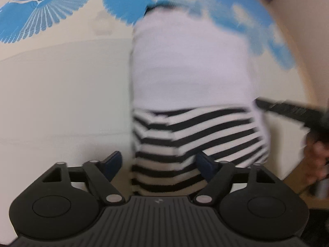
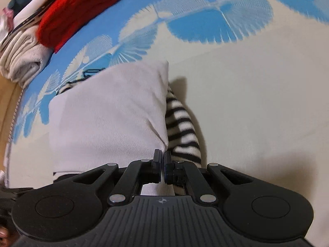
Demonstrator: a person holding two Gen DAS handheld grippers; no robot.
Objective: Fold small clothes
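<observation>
A: Any writing or brand to read?

B: No words. Each gripper body bears only a small moulded emblem, too small to make out. The sheet (image 2: 257, 94) is cream with a blue and white feather print, no lettering.

A: Where's the garment?

B: The top (image 1: 191, 72) lies on the sheet, a plain white panel over a black-and-white striped part. In the right wrist view the striped part (image 2: 181, 127) peeks out along the white panel's right edge.

A: And the grippers?

B: The left gripper (image 1: 159, 164) has its jaws spread wide, the striped hem lying between them; the pads are not pressing it. The right gripper (image 2: 162, 164) has its jaws pressed together, with white cloth at the near edge caught between them.

A: What else is around?

B: At the upper left of the right view, a pile (image 2: 22, 61) of folded beige cloth with a red item (image 2: 76, 14) on top, well apart from the top. In the left view a dark bar crosses in from the right edge, and below it a blurred hand (image 1: 316, 164).

A: Anything in the way?

B: The left view is blurred throughout.
</observation>
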